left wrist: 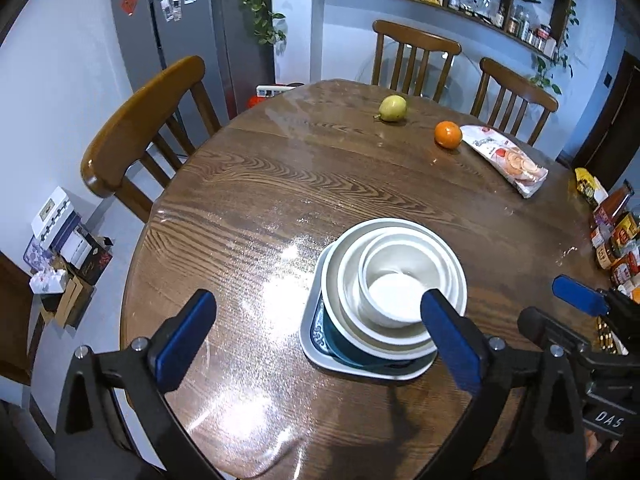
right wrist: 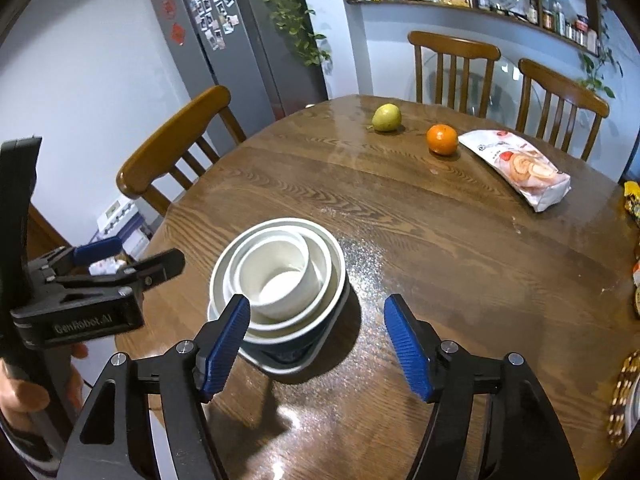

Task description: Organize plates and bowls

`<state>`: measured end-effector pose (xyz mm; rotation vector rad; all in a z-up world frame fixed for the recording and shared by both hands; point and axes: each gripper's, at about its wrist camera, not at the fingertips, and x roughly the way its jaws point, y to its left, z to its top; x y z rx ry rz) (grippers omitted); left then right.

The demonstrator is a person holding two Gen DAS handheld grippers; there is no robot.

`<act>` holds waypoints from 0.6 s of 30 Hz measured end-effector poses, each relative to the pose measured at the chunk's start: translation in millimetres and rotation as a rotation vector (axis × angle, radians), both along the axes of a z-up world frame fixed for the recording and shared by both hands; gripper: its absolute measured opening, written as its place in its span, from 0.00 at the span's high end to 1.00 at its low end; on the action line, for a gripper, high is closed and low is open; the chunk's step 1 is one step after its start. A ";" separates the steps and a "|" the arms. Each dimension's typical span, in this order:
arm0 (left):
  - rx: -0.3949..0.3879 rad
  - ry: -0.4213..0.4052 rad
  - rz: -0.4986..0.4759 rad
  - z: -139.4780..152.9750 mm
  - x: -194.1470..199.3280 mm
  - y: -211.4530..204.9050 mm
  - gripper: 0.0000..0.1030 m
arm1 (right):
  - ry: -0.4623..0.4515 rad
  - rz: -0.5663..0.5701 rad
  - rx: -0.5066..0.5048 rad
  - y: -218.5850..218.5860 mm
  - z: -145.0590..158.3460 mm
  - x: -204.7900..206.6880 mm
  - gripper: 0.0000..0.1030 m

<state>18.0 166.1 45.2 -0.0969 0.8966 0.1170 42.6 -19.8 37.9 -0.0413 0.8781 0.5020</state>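
Here, both tongs, left (left wrist: 320, 344) and right (right wrist: 316, 344), gape empty over a glossy round wooden table (left wrist: 256, 200).

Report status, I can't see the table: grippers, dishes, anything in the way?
Left gripper open, right gripper open, both empty. Bowls nested on square plate. Nothing in the way.

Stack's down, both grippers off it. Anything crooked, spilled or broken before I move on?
Nothing broken or spilled. The nested white bowls sit off-centre on the square plate, crowding its far side. Pear, orange and snack bag lie loose across the table.
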 end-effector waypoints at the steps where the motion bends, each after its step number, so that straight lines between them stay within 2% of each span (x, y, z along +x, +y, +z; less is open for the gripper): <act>1: -0.001 -0.009 0.004 1.4 -3.3 -0.1 0.01 | -0.006 0.002 -0.005 -0.7 -0.1 -2.3 0.24; 3: 0.005 -0.024 0.013 4.2 -9.8 -0.9 0.01 | -0.028 0.010 -0.017 -2.1 0.2 -9.0 0.08; 7: -0.004 -0.039 0.012 5.5 -18.4 -3.4 0.01 | -0.055 0.043 -0.035 -1.9 -1.2 -19.5 0.06; 10: 0.006 -0.035 0.011 2.5 -21.7 -5.3 0.01 | -0.053 0.063 -0.034 -1.2 -6.3 -24.7 0.05; 12: 0.018 -0.029 0.013 0.2 -23.2 -5.9 0.01 | -0.046 0.069 -0.037 -0.2 -10.7 -26.6 0.00; 15: 0.026 -0.038 0.009 -1.8 -28.7 -6.8 0.01 | -0.042 0.081 -0.044 1.9 -16.7 -30.3 0.00; 18: -0.003 -0.031 0.003 -5.9 -32.3 -4.9 0.01 | -0.037 0.097 -0.055 4.7 -22.5 -34.0 0.00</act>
